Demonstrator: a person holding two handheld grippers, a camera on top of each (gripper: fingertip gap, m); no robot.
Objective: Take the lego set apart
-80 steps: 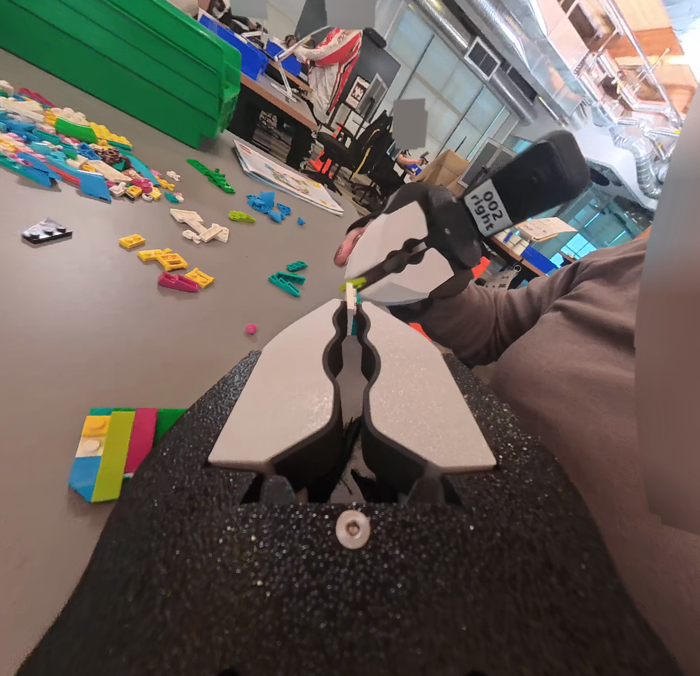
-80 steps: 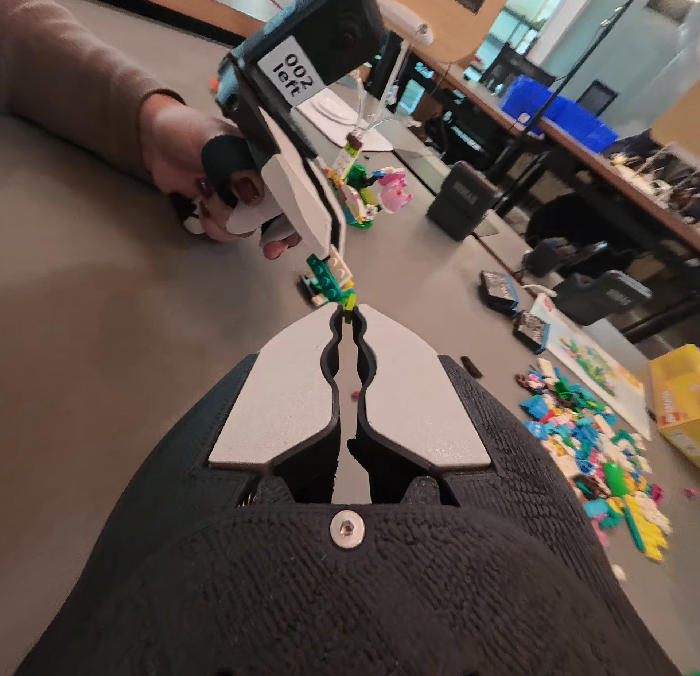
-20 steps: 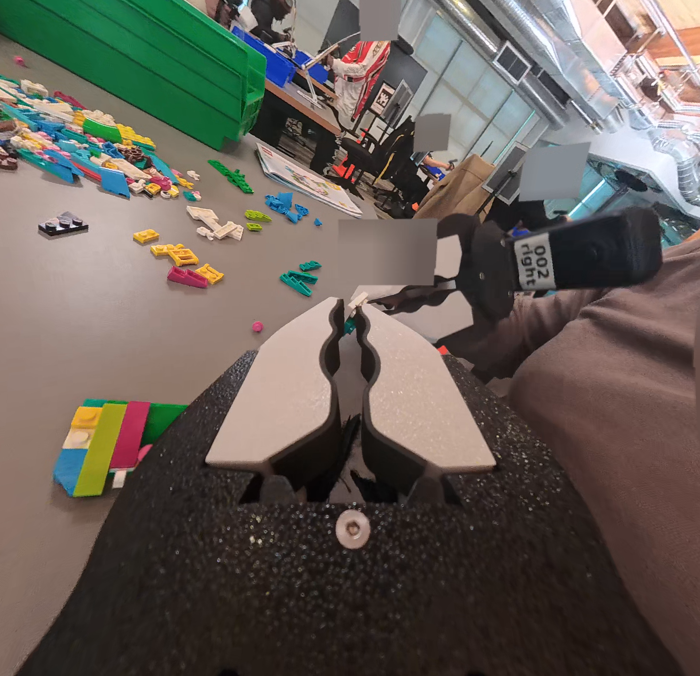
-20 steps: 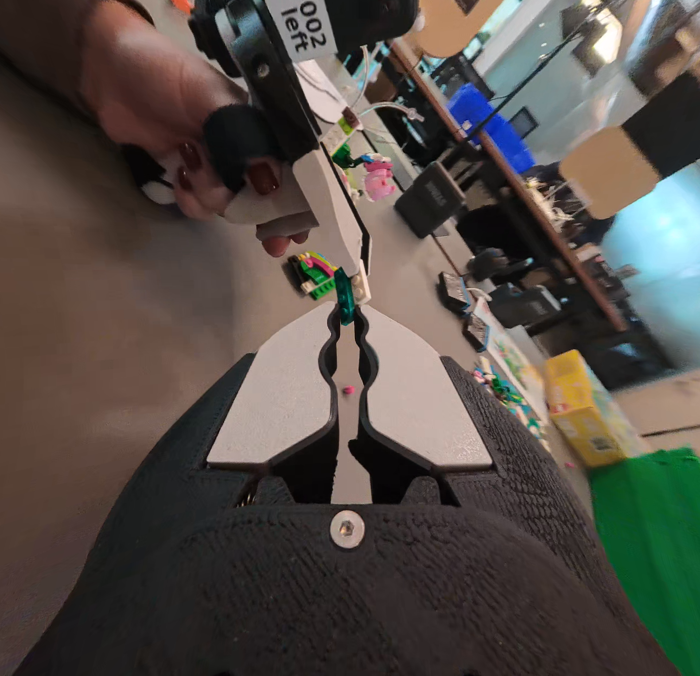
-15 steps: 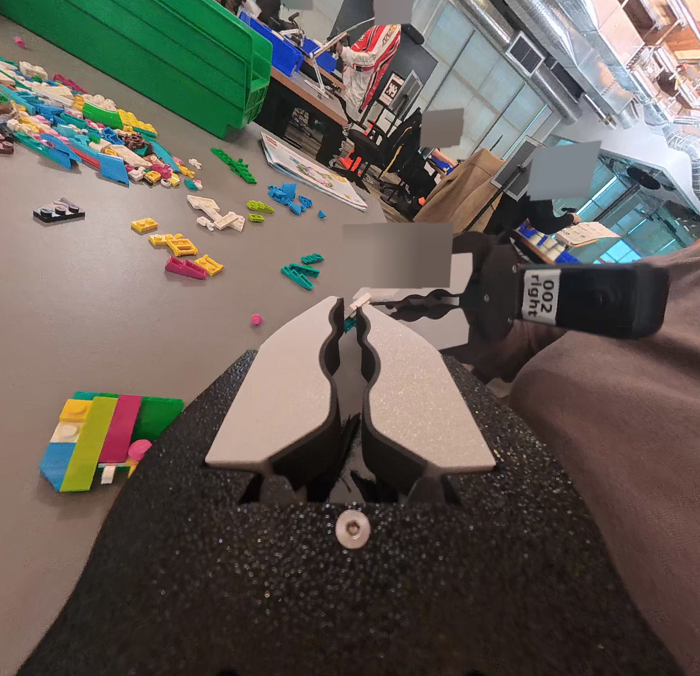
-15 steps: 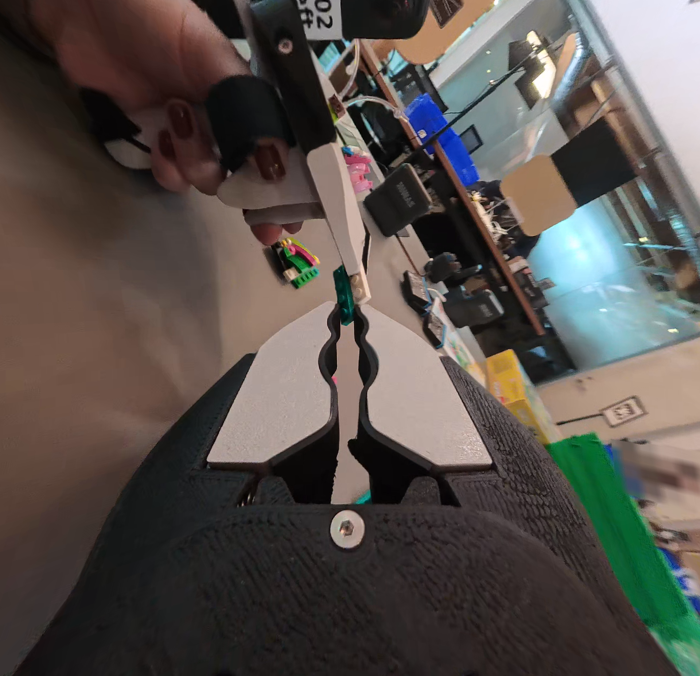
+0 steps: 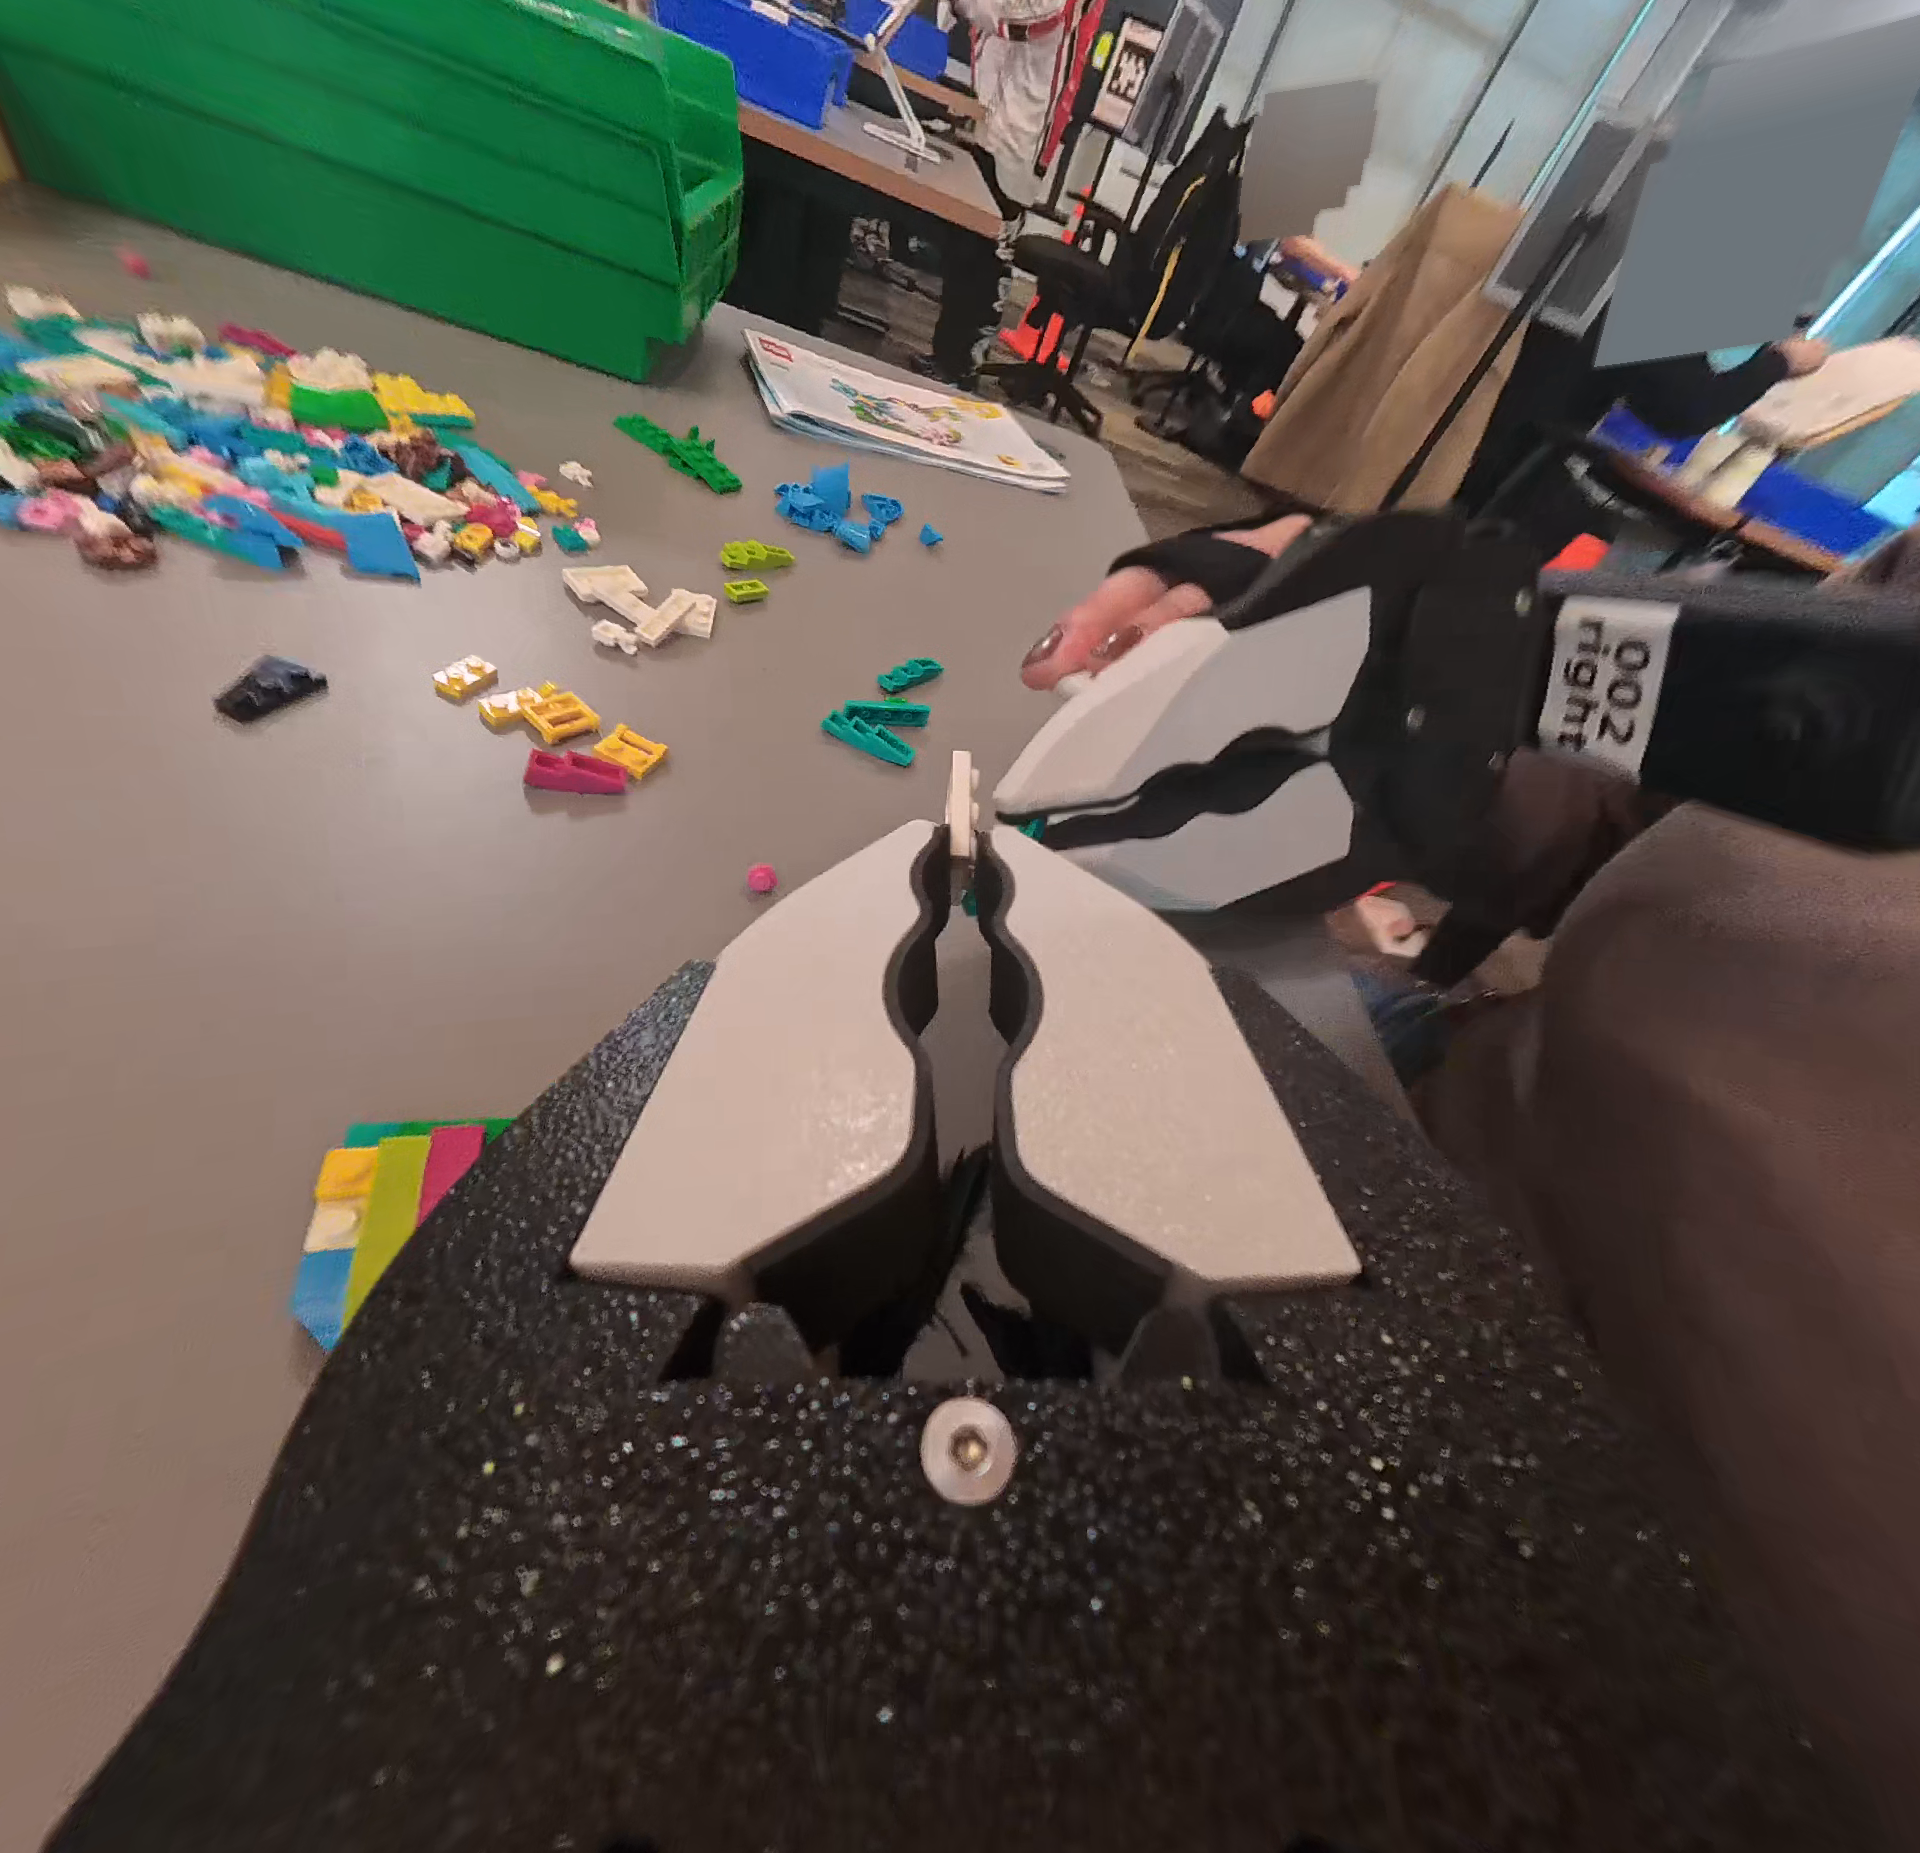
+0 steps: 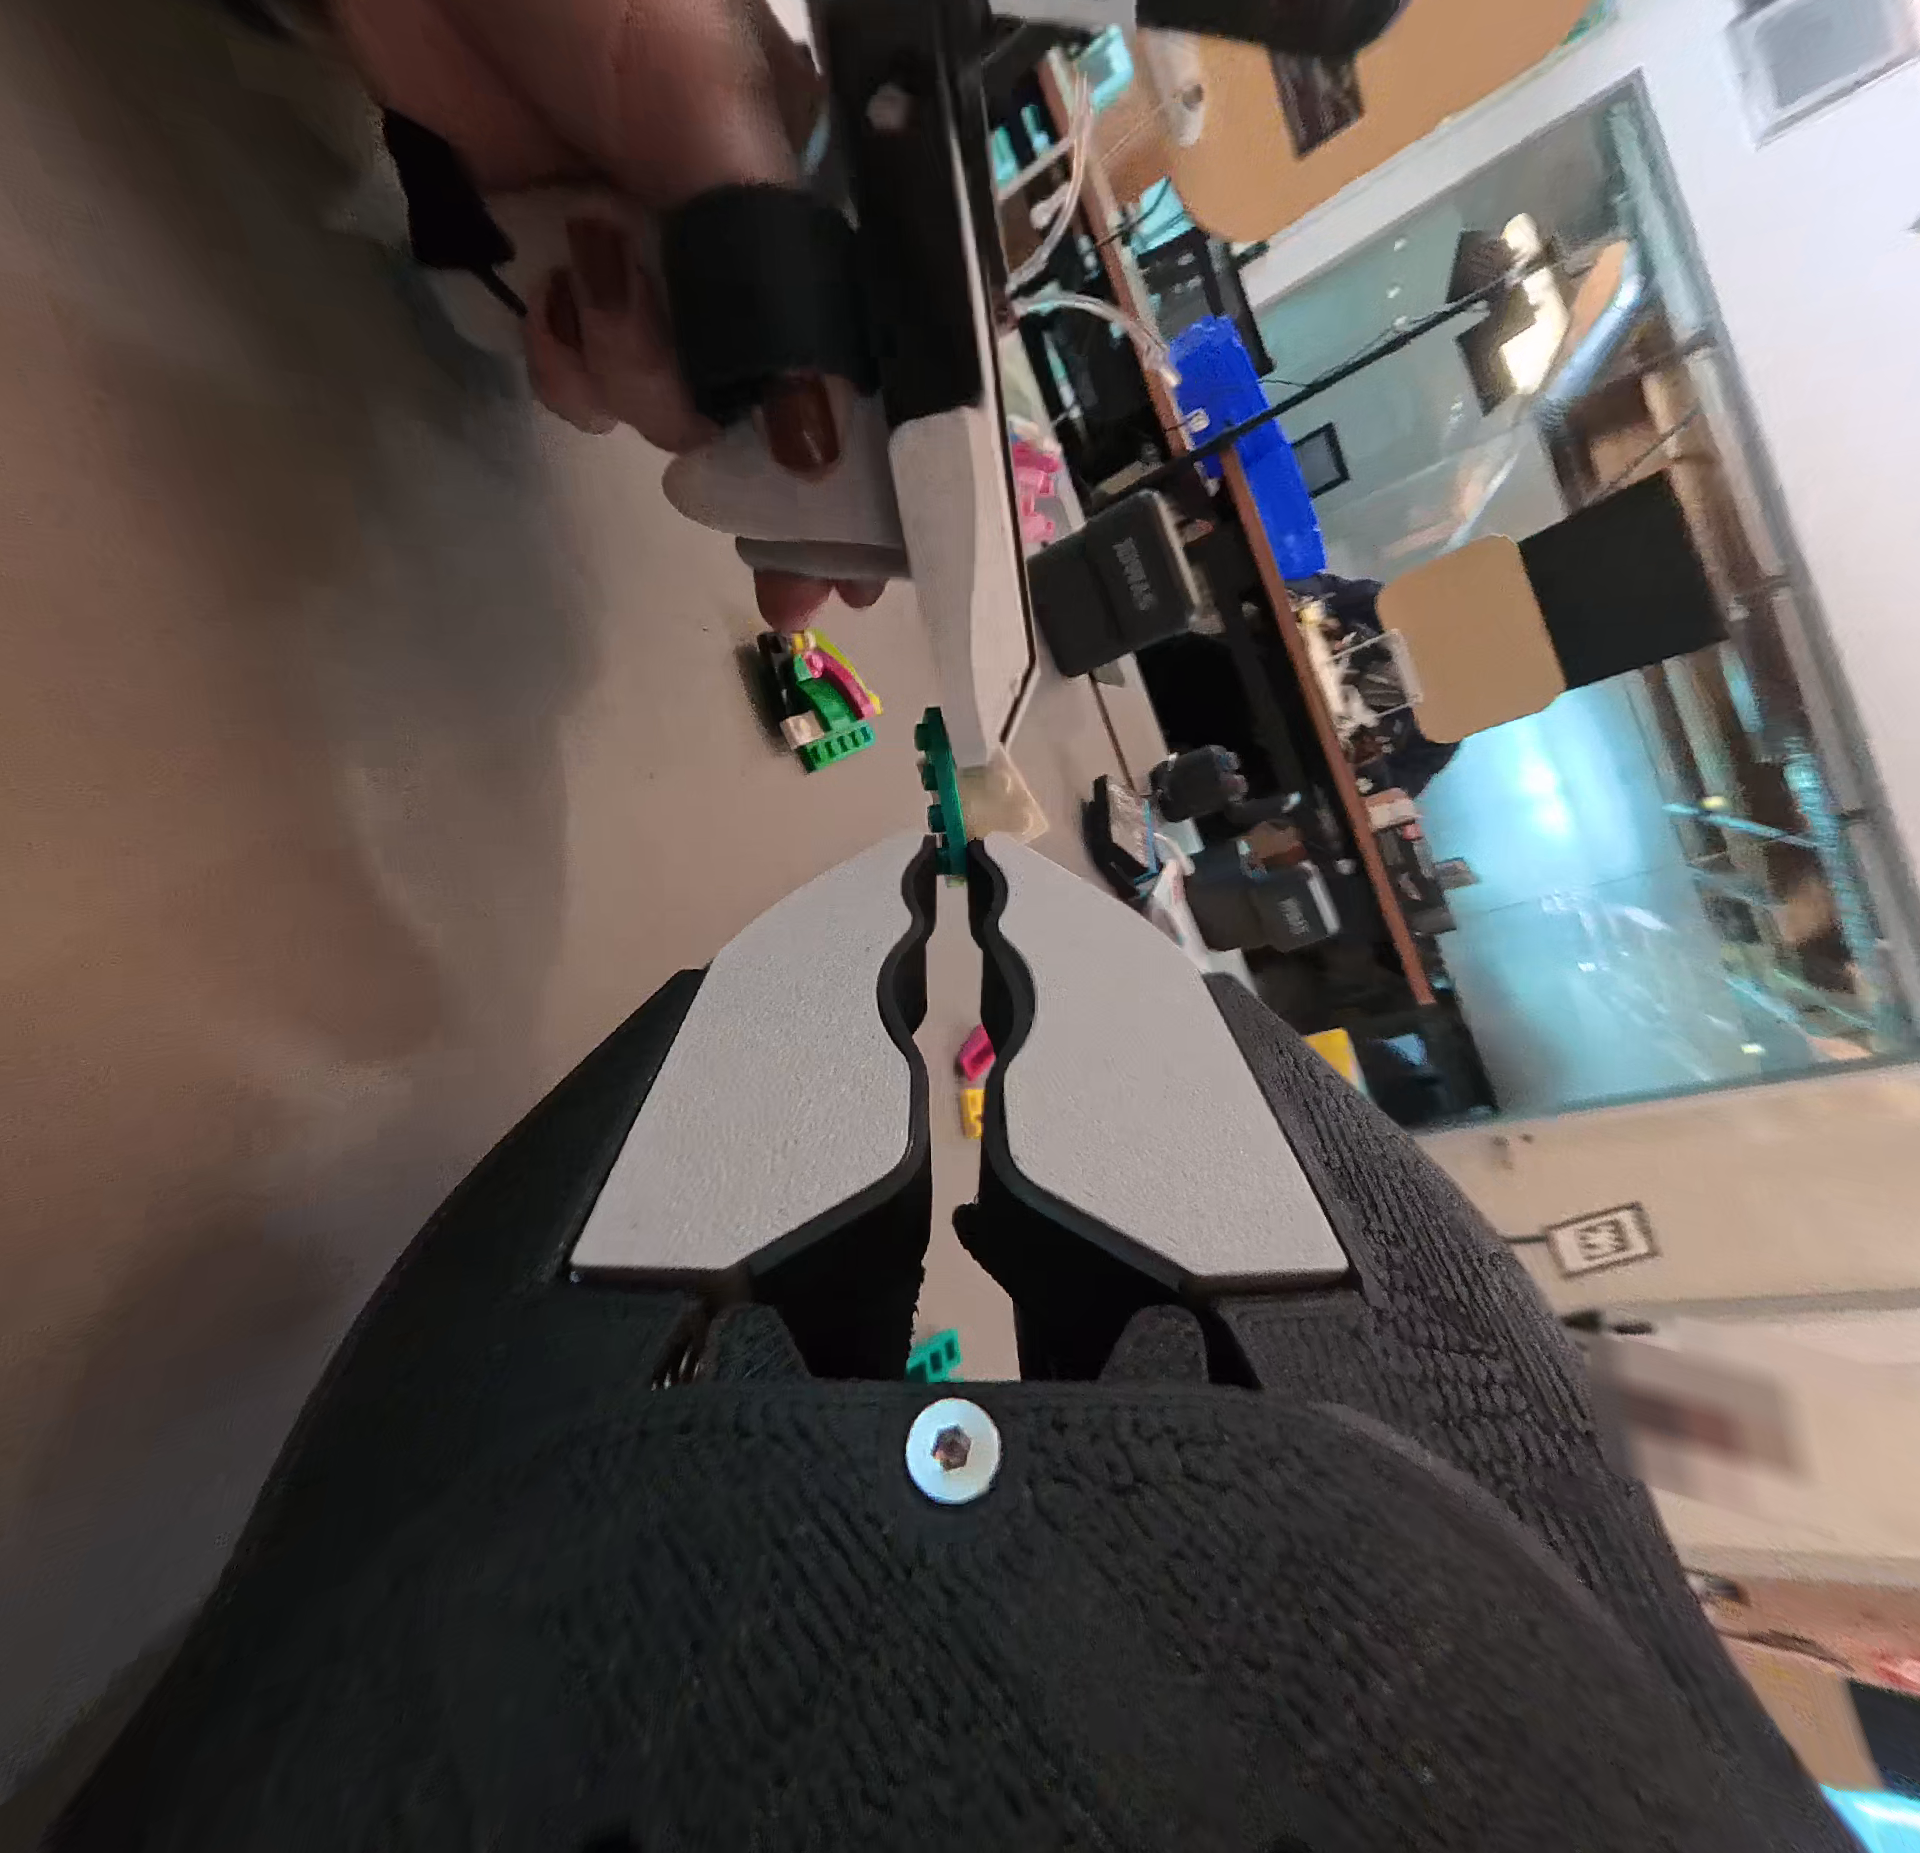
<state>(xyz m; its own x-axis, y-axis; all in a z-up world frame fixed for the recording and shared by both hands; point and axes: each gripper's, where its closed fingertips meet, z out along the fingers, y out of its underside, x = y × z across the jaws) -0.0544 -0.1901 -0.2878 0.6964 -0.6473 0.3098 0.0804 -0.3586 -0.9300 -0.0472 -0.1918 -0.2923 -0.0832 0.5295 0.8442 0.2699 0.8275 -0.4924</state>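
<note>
Multicoloured plate stack (image 7: 379, 1195) half behind the left tongs' body; table (image 8: 260, 868) motion-blurred.

Two grippers: the left gripper (image 7: 961, 847) pinches one white plate (image 7: 961, 801); the right gripper (image 8: 948, 853) pinches one green plate (image 8: 940, 790). On the table (image 7: 260, 920) lie one black piece (image 7: 270, 683), one magenta wedge (image 7: 571, 770), one pink stud (image 7: 761, 877), three teal pieces (image 7: 883, 717) and one multicoloured panel (image 7: 379, 1206). One green bin (image 7: 416, 162), one booklet (image 7: 894, 421) and one large pile of loose bricks (image 7: 208, 453), too many to count.

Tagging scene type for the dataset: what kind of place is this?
Likely an open-plan lab or workshop office: a grey table, stacked green bins, office chairs at desks, big glass walls.
</note>
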